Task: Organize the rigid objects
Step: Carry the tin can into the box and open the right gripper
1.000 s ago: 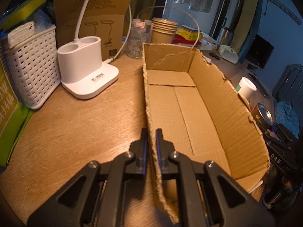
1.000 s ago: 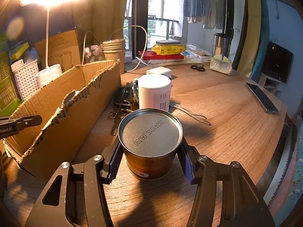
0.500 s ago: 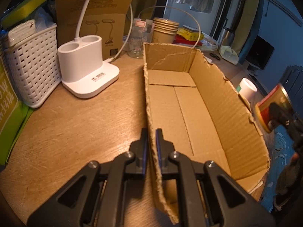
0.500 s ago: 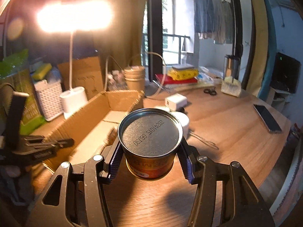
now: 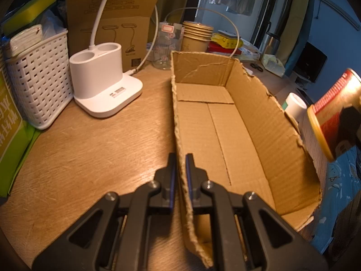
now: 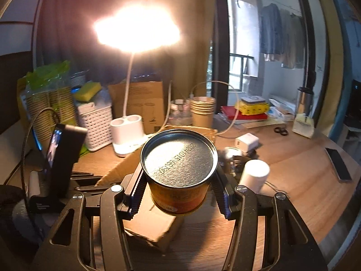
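An open cardboard box (image 5: 225, 140) with torn walls lies on the wooden table. My left gripper (image 5: 180, 176) is shut on the box's left wall near its front end. My right gripper (image 6: 179, 187) is shut on a round tin can (image 6: 179, 167) with a silver lid and orange-red label, held in the air above the box's near end (image 6: 153, 223). The can also shows at the right edge of the left wrist view (image 5: 334, 113), above the box's right wall. A white cylinder (image 6: 255, 176) stands on the table right of the box.
A white lamp base (image 5: 101, 90) and a white woven basket (image 5: 38, 79) stand left of the box. Stacked paper cups (image 5: 196, 36), a brown carton (image 5: 112, 22) and books lie behind. A white charger (image 6: 246, 141), scissors (image 6: 281, 131) and a phone (image 6: 338, 163) lie to the right.
My right gripper has lifted the can off the table and carried it up and left, over the box's near end. My left gripper has kept its hold on the box wall.
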`<move>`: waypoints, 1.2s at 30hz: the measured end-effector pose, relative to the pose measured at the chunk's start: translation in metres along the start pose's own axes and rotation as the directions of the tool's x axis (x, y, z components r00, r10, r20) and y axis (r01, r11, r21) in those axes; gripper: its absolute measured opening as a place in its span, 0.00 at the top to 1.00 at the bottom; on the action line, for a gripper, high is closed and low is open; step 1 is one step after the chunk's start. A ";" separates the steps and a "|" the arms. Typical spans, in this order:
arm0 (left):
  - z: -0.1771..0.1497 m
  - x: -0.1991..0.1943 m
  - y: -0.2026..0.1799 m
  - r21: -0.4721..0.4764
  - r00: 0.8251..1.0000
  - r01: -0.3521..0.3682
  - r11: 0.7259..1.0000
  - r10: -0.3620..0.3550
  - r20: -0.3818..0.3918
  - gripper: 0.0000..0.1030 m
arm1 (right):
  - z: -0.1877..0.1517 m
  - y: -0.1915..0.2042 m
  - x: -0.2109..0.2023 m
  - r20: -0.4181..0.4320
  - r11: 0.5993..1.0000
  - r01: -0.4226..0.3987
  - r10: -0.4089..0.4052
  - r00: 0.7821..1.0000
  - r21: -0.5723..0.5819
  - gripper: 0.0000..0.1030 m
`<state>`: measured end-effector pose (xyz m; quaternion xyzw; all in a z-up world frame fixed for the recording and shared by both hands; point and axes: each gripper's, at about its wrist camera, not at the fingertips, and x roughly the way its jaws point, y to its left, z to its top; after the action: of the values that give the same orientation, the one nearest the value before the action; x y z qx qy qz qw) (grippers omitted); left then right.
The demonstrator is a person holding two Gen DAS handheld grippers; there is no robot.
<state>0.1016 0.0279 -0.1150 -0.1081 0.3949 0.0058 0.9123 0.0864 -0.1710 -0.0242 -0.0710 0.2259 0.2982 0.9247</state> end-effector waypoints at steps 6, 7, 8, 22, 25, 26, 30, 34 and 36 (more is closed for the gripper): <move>0.000 0.000 0.000 0.000 1.000 0.000 1.000 0.000 0.000 0.92 | -0.005 0.017 0.009 -0.030 0.998 -0.050 0.050 0.998 -0.026 0.44; 0.000 0.000 0.000 0.000 1.000 0.000 1.000 0.000 0.000 0.92 | -0.006 0.019 0.011 -0.040 0.998 -0.057 0.056 0.998 -0.027 0.44; 0.000 0.000 0.000 0.000 1.000 0.000 1.000 0.000 0.000 0.92 | -0.008 0.020 0.014 -0.048 0.998 -0.063 0.062 0.997 -0.028 0.44; 0.000 0.000 0.000 0.001 1.000 -0.001 1.000 0.001 0.000 0.92 | -0.027 0.025 0.037 -0.160 0.994 -0.100 0.094 0.983 -0.032 0.44; 0.000 0.000 0.000 0.001 1.000 -0.001 1.000 0.001 -0.001 0.91 | -0.028 0.025 0.039 -0.178 0.995 -0.097 0.089 0.980 -0.038 0.44; 0.000 0.000 0.000 0.002 1.000 -0.001 1.000 0.001 0.000 0.91 | -0.028 0.025 0.039 -0.180 0.994 -0.097 0.088 0.980 -0.040 0.44; 0.000 0.000 0.001 0.002 1.000 -0.002 1.000 0.002 -0.001 0.91 | -0.027 0.026 0.038 -0.184 0.994 -0.101 0.090 0.979 -0.047 0.44; 0.000 0.001 0.002 0.000 1.000 -0.003 1.000 0.003 -0.001 0.91 | -0.028 0.026 0.039 -0.190 0.993 -0.111 0.099 0.977 -0.050 0.42; 0.001 0.001 0.003 -0.001 1.000 -0.003 1.000 0.003 -0.001 0.91 | -0.027 0.026 0.038 -0.187 0.993 -0.109 0.098 0.978 -0.050 0.42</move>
<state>0.1026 0.0304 -0.1160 -0.1080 0.3958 0.0073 0.9119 0.0881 -0.1373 -0.0659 -0.1141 0.3045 0.3447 0.8806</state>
